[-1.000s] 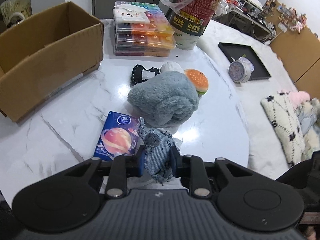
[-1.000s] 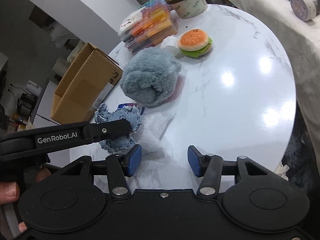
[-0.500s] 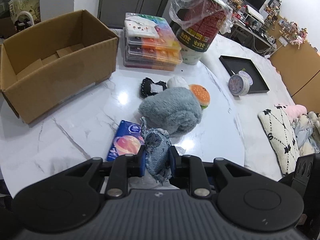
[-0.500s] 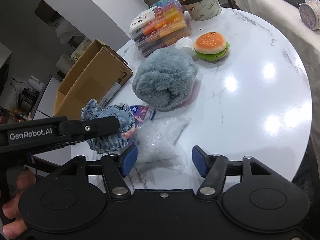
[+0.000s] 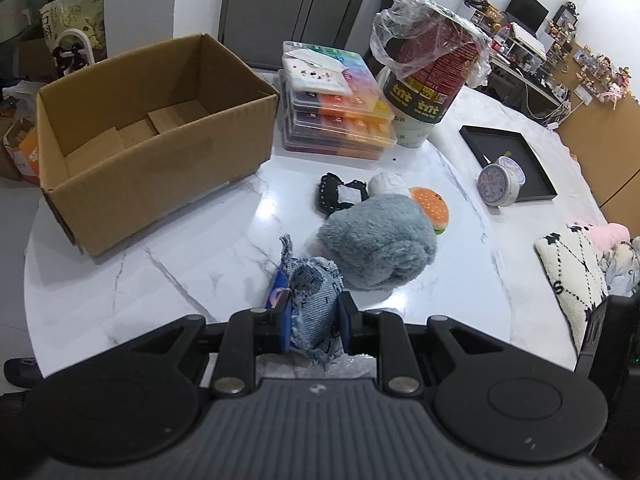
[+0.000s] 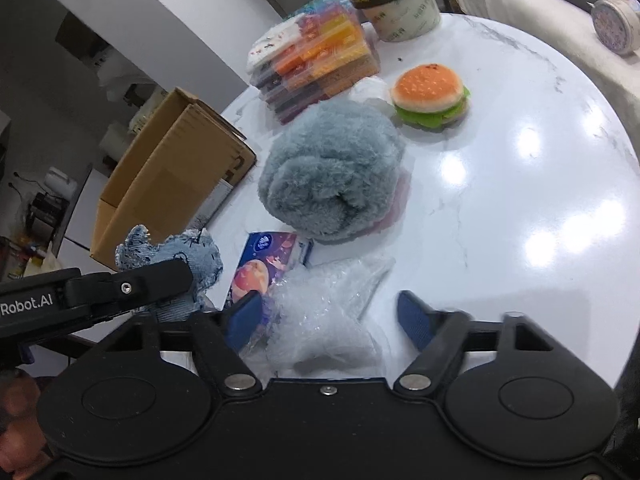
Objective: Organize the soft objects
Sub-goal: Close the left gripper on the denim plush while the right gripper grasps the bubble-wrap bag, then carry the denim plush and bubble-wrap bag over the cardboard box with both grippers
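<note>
My left gripper (image 5: pixel 314 320) is shut on a frayed denim piece (image 5: pixel 314 304), held a little above the marble table (image 5: pixel 180 264). The right wrist view shows that denim (image 6: pixel 188 256) at the left, beside a blue tissue pack (image 6: pixel 260 264). My right gripper (image 6: pixel 330 316) straddles a clear bubble-wrap bag (image 6: pixel 332 320) lying on the table. Its jaws are closing and the right pad still stands clear of the bag. A grey plush roll (image 6: pixel 332 180) and a burger toy (image 6: pixel 430 96) lie beyond. An open cardboard box (image 5: pixel 140 136) stands at the left.
Stacked colour cases (image 5: pixel 336 112) and a plastic-lined bucket (image 5: pixel 428 76) stand at the back. A black fabric piece (image 5: pixel 336 196) and a white lump (image 5: pixel 388 184) lie behind the plush. A black tray (image 5: pixel 508 160), a round tin (image 5: pixel 500 184) and cushions (image 5: pixel 572 276) are at the right.
The left gripper has risen and drawn back with the denim. The right gripper has moved forward over the bubble-wrap bag, which now lies between its jaws.
</note>
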